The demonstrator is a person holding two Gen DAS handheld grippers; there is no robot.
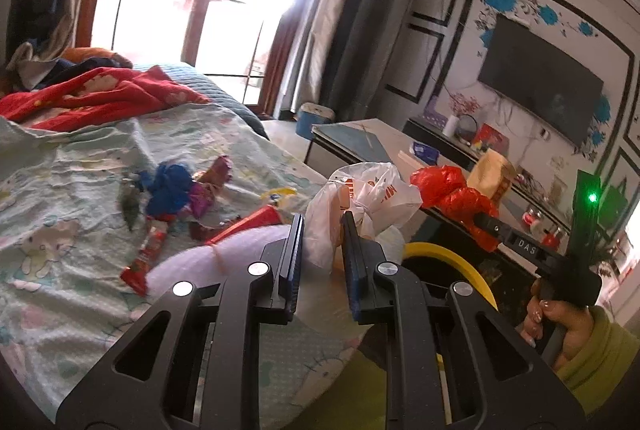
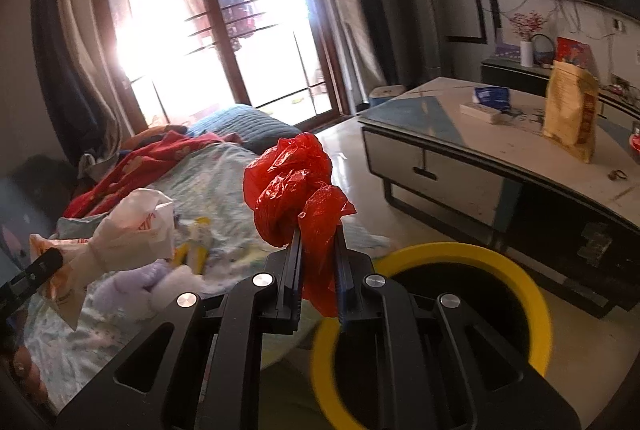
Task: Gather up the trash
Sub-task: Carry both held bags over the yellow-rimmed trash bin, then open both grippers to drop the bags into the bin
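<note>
My left gripper (image 1: 323,220) is shut on a knotted white plastic bag (image 1: 374,200) with orange print, held up over the bed's edge; it also shows in the right wrist view (image 2: 128,230). My right gripper (image 2: 318,234) is shut on a crumpled red plastic bag (image 2: 294,190), held just left of the bin; the bag shows in the left wrist view (image 1: 456,196). The black bin with a yellow rim (image 2: 516,278) stands on the floor below and right of the right gripper. More wrappers (image 1: 176,194) lie on the bed sheet.
The bed (image 1: 60,190) with a pale printed sheet and a red blanket (image 1: 96,90) fills the left. A low table (image 2: 500,150) with a yellow pouch (image 2: 570,114) stands right. A TV (image 1: 540,78) hangs on the wall. A lilac plush (image 2: 152,280) lies on the bed.
</note>
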